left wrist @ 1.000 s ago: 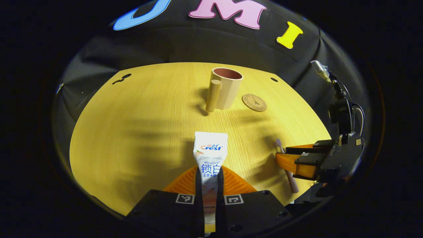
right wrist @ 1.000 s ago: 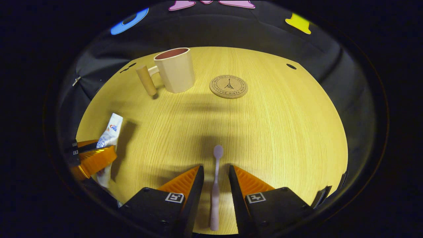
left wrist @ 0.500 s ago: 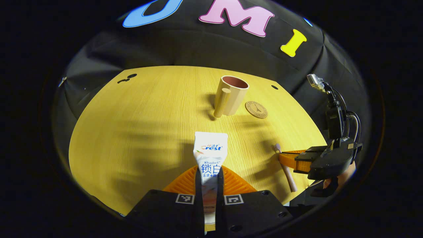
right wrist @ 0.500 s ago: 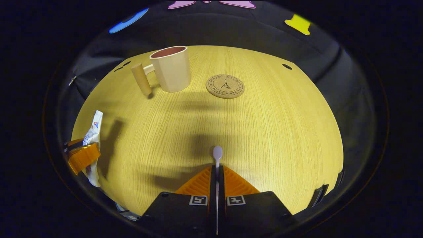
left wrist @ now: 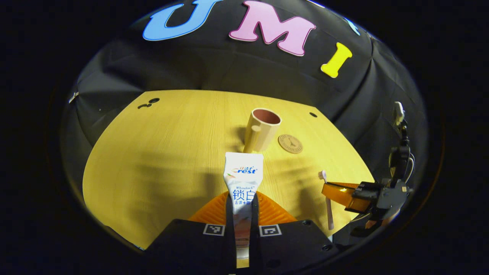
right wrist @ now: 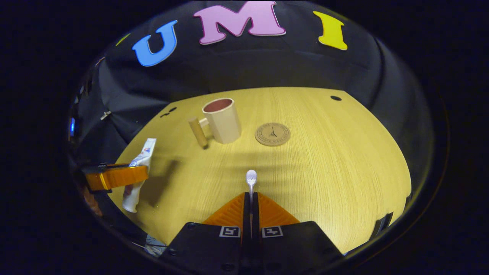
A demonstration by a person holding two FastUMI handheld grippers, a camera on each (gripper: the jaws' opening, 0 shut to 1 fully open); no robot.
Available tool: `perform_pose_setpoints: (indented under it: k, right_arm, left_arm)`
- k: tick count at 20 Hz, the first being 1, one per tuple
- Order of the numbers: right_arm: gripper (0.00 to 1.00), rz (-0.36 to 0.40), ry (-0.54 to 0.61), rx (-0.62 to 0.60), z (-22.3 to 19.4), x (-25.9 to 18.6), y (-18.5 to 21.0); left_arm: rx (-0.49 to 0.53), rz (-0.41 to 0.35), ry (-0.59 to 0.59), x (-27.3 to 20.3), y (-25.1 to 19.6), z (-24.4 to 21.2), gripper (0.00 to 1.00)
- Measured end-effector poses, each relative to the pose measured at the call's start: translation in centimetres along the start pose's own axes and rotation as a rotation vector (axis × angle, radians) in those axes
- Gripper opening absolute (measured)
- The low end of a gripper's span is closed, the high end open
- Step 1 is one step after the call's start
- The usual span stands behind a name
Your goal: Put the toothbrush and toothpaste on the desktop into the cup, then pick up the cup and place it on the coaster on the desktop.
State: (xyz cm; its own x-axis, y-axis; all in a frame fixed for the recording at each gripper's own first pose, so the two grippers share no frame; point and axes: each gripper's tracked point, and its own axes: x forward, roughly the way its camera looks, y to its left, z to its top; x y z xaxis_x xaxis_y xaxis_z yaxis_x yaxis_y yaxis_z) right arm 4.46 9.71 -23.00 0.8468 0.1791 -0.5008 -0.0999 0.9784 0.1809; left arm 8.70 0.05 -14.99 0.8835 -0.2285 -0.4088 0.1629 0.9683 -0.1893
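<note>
The left gripper (left wrist: 243,202) is closed tightly on a white plastic toothpaste tube (left wrist: 243,179), which is pinched between both fingers and held above the round pale wooden desktop (left wrist: 153,152), its flat crimped end pointing forward. In the right gripper view the same gripper (right wrist: 126,176) is seen at the far left, with the tube hanging clear of the wood and its cap end pointing down.

The right gripper (right wrist: 251,202) is likewise closed, its two fingers pressed on the thin handle of a pale pink toothbrush (right wrist: 251,179), whose small bristled head sticks out ahead of the fingertips. In the left gripper view this gripper (left wrist: 336,191) is seen at the right edge, with the toothbrush (left wrist: 327,198) held nearly upright, head uppermost.

A beige faceted cup with a reddish inside and a wooden peg handle (right wrist: 222,121) is seen standing upright toward the far side of the desktop. Just to its right, apart from it, a round cork coaster with a dark printed tower (right wrist: 272,134) lies flat.
</note>
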Motion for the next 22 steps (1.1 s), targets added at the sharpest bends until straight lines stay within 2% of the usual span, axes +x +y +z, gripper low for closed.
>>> perform_pose_setpoints:
  k: [4,11,18,22]
  right_arm:
    - [0.05,0.066,-0.096,0.016,3.7,-2.1,1.0]
    - [0.05,0.134,-0.223,0.068,10.3,-3.1,0.6]
    - [0.05,0.157,-0.229,0.067,11.4,-2.3,-1.4]
    - [0.05,0.171,-0.245,0.097,11.7,-1.3,-2.5]
  left_arm:
    - [-0.007,-0.034,-0.111,-0.3,-1.8,4.8,0.18]
    - [0.016,-0.120,-0.397,-0.1,-5.5,15.9,0.18]
    - [0.003,-0.180,-0.573,4.4,-7.1,23.3,0.18]
    - [-0.020,-0.174,-0.616,7.7,-6.5,24.4,0.18]
